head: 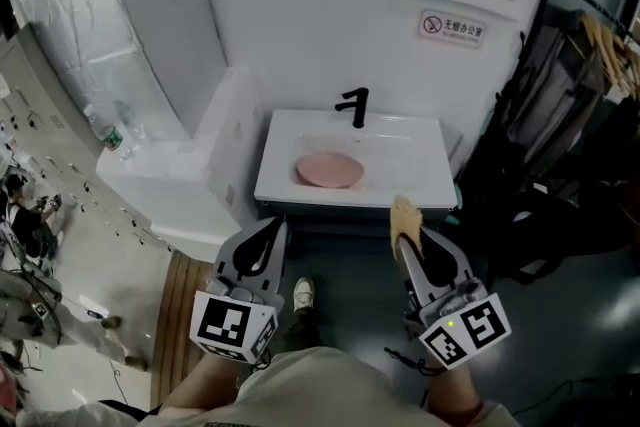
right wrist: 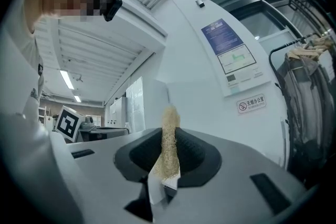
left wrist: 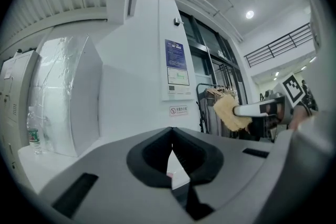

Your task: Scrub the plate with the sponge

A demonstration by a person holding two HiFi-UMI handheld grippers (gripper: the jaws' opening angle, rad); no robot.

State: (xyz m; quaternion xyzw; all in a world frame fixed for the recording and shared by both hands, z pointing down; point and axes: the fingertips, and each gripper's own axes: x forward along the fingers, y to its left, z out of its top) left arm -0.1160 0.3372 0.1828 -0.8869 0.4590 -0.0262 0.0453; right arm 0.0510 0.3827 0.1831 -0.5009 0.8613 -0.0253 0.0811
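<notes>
Pink plate [head: 328, 170] lies flat and alone in the white sink [head: 430, 187], at 12 o'clock from the person, below the black faucet [head: 355, 105]. The right hand-held gripper [head: 408, 237] clamps the yellow sponge [head: 403, 213] edge-on, with its free end poking forward, probably ready for scrubbing. The left hand-held gripper [head: 270, 230] at 11 o'clock is closed on nothing.

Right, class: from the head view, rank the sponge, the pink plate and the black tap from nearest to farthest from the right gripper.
1. Sponge: clamped in the right gripper's fingers.
2. Pink plate: in the sink, ahead and slightly left.
3. Black tap: at the sink's back edge.
</notes>
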